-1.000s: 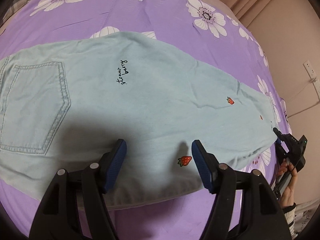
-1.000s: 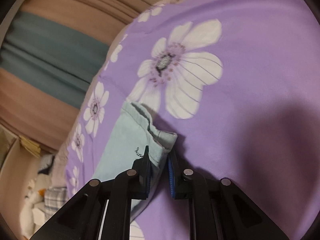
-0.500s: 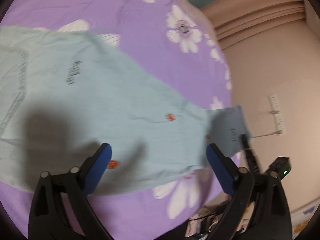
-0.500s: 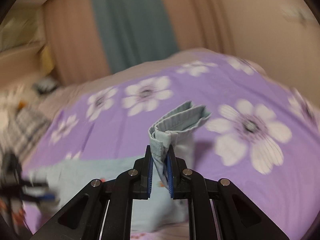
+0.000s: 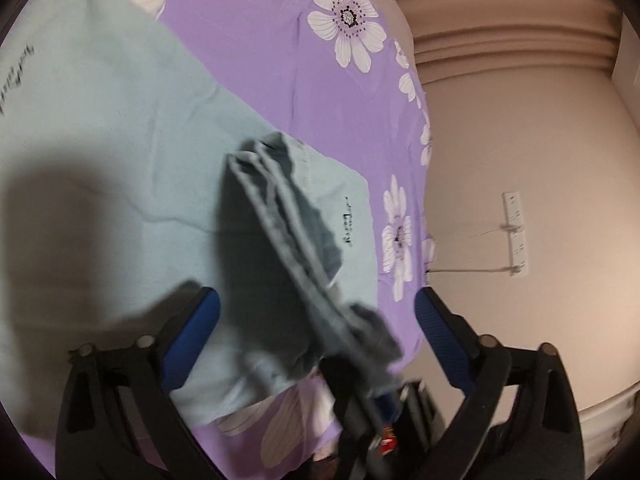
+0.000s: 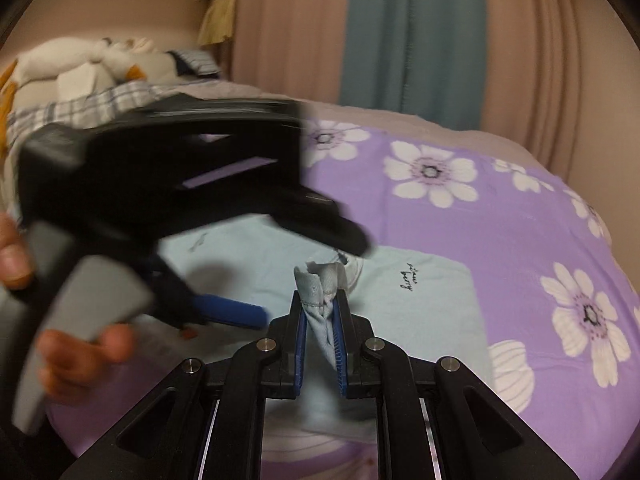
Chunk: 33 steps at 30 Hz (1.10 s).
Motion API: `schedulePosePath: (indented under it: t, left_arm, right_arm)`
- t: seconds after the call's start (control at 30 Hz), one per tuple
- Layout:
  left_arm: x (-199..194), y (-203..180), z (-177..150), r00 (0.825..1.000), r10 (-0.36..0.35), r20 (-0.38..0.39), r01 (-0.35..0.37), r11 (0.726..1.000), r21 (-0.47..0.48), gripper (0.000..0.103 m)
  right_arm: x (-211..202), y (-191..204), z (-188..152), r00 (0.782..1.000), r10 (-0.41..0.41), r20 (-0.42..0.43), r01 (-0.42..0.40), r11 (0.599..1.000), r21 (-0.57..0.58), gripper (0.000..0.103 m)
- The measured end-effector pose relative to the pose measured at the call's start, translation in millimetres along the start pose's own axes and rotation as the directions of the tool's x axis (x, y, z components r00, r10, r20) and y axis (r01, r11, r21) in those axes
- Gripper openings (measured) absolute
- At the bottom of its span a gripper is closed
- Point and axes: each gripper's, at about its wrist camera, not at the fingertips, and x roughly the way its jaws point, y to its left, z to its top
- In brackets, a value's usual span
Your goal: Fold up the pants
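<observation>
Right wrist, right claw (image 6: pixel 320 316) clamping pants (image 6: pixel 320 286) hem

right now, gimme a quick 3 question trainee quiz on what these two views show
1. True or false: the right tool is clamped on the bunched leg end of the light blue pants.
2. Multiple choice: what lies under the pants? A) a wooden table B) a purple bedspread with white flowers C) a grey carpet
3. Short answer: is any cloth pinched between the pads of the left tool?

Key
1. True: the hem sits pinched between its blue pads.
2. B.
3. No: its jaws stand wide and are closing, with the lifted leg end between them but not pressed by either pad.
</observation>
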Motion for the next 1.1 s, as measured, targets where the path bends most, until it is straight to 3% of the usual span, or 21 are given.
schedulePosePath:
  t: [0.07,0.1,0.13,0.2,0.23,0.47,0.6,0.67,0.73,0.8,0.87,0.93,1.03,1.1]
  left_arm:
    - [-1,0,2,1.0,0.004,0.002,-0.004,1.0,0.009,0.077]
    - [-2,0,4,1.0,0.02,0.004,-0.02,1.0,0.023,0.065]
    - [-5,-1,5,0.999,0.048,0.011,-0.049,0.998,0.042,0.046]
    - [-10,-2,10,0.996,0.087,0.023,-0.089,0.993,0.082,0.022]
    - [-16,-1,10,0.994,0.1,0.037,-0.104,0.99,0.098,0.018]
    - [-44,9,16,0.967,0.212,0.14,-0.236,0.955,0.18,0.012]
    - [-51,24,24,0.934,0.309,0.183,-0.34,0.924,0.177,0.013]
    - [-53,34,28,0.915,0.36,0.181,-0.391,0.903,0.179,0.013]
    - [-59,40,28,0.896,0.402,0.189,-0.434,0.883,0.18,0.028]
    - [-69,43,25,0.88,0.425,0.211,-0.463,0.867,0.183,0.037]
    - [-80,42,20,0.869,0.436,0.235,-0.481,0.856,0.191,0.036]
    - [-88,35,15,0.873,0.415,0.257,-0.468,0.86,0.203,0.036]
    - [-84,13,5,0.911,0.328,0.25,-0.39,0.883,0.261,0.036]
    - [-69,-2,-4,0.936,0.278,0.214,-0.335,0.888,0.313,0.036]
  right_arm:
    - [0,3,0,1.0,0.023,-0.005,-0.023,1.0,-0.011,0.013]
    - [1,5,-1,0.999,0.035,-0.009,-0.035,0.999,-0.014,0.013]
    - [2,6,-1,0.999,0.046,-0.011,-0.046,0.999,-0.017,0.013]
    - [5,9,0,0.997,0.071,-0.02,-0.071,0.997,-0.026,0.013]
    - [6,13,0,0.997,0.078,-0.025,-0.079,0.996,-0.032,0.013]
    - [18,30,7,0.986,0.161,-0.039,-0.162,0.986,-0.035,0.013]
    - [33,47,6,0.972,0.22,-0.078,-0.225,0.973,-0.058,0.013]
    - [46,49,1,0.955,0.268,-0.127,-0.273,0.962,-0.026,0.017]
    - [60,45,-4,0.931,0.305,-0.201,-0.302,0.952,0.047,0.022]
    - [58,30,-4,0.904,0.374,-0.207,-0.35,0.925,0.145,0.024]
    - [48,12,-1,0.888,0.424,-0.178,-0.387,0.898,0.209,0.027]
    - [33,-13,4,0.891,0.437,-0.125,-0.396,0.882,0.257,0.032]
    - [27,-45,10,0.906,0.413,-0.087,-0.365,0.87,0.332,0.032]
    - [34,-55,10,0.926,0.36,-0.116,-0.304,0.89,0.339,0.032]
